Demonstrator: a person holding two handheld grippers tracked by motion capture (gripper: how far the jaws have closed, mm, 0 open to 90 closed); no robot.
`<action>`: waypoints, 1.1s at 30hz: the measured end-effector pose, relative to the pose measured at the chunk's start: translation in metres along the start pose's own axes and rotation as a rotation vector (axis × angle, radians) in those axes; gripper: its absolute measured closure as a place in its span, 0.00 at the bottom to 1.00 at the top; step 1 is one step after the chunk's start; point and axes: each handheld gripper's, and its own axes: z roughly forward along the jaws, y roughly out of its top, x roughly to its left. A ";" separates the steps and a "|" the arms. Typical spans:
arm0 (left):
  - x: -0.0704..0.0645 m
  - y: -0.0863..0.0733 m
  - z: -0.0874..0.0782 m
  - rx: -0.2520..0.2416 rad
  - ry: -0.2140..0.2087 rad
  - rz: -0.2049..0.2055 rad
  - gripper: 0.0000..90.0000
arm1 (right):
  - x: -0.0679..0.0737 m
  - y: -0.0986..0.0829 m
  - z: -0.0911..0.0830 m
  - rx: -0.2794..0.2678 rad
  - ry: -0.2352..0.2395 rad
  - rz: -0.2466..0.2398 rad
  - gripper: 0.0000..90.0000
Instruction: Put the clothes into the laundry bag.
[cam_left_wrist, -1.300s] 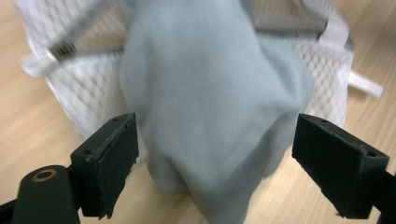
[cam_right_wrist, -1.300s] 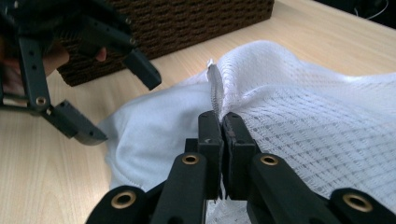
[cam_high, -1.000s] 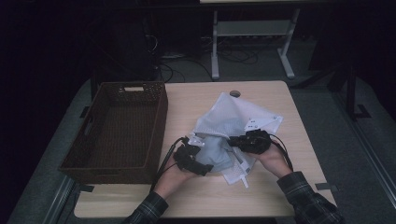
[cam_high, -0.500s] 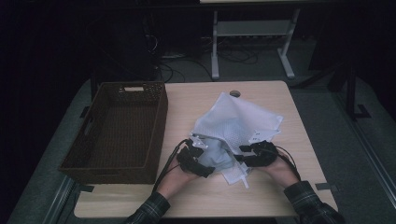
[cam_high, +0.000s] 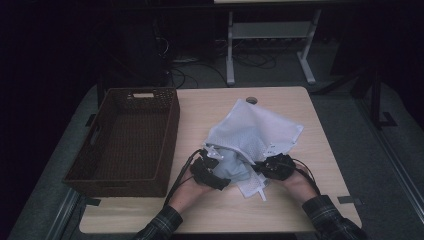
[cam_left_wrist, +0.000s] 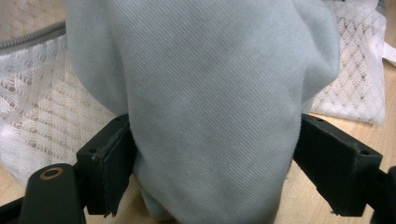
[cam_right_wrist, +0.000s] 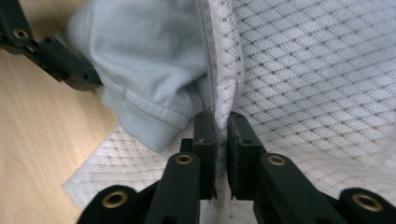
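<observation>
Both claws (cam_high: 212, 172) (cam_high: 270, 167) clamped, forearms low.

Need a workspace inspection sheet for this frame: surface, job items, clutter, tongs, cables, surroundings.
Surface: wooden table, round grommet hole near far edge.
Job's things: white mesh bag at centre; grey garment partly inside its zipped opening.
Clutter: brown wicker basket at left, nothing in it.
Grippers: left tongs clamp the garment; right tongs pinch the bag at the zip.
Cables: black leads trail from both tongs toward the person.
Surroundings: dark room, grey floor, white table frame and floor wires behind.
</observation>
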 end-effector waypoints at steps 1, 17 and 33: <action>-0.001 0.001 0.000 -0.006 -0.003 0.002 0.19 | 0.000 0.000 -0.001 -0.003 0.001 -0.001 0.94; -0.007 0.010 0.000 -0.038 0.007 0.021 0.69 | -0.005 0.002 -0.009 -0.033 0.052 0.012 0.96; 0.001 0.009 -0.031 -0.155 -0.069 -0.062 0.86 | 0.000 0.006 -0.015 -0.051 0.096 0.001 0.96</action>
